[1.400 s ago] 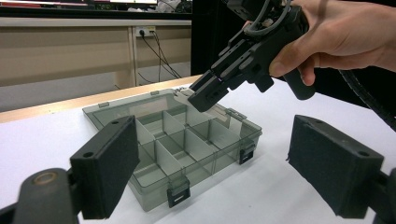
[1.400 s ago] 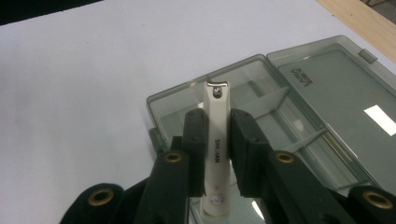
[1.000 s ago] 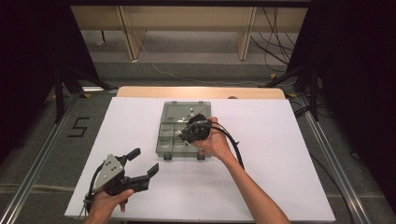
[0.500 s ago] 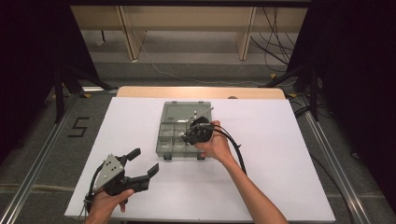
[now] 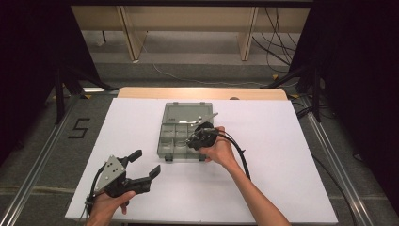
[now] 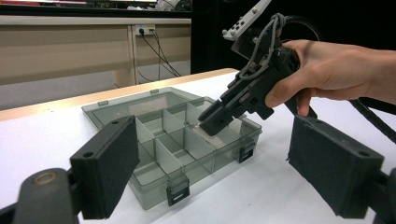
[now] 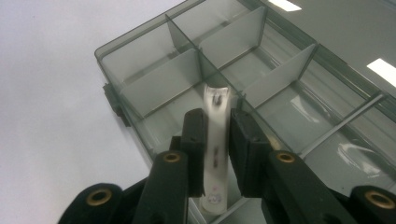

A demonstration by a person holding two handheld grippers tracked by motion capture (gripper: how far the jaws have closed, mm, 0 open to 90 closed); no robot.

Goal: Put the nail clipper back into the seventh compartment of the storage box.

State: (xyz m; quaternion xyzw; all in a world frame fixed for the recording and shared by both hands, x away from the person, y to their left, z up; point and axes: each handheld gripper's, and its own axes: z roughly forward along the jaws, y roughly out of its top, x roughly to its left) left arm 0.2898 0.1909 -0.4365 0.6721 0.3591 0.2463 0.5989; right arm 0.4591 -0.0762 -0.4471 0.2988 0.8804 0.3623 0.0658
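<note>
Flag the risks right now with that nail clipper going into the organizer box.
1. The nail clipper sits between the right hand-held gripper jaws, which have just been opening; it could drop onto a divider instead of lying flat.
2. The organizer box rests unheld; a nudge may slide it.

A: Where is room lying open on the table (image 5: 291,160)?

B: White surface is stretching free all around the organizer box (image 5: 184,131). The left tool (image 5: 141,167) is hovering wide open near the front-left, well apart from it.

A: And inside?

B: Dividers (image 7: 205,70) are walling off each compartment, and the right tool (image 7: 217,135) is occupying one, with a metal clipper (image 7: 215,126) sitting between its jaws.
</note>
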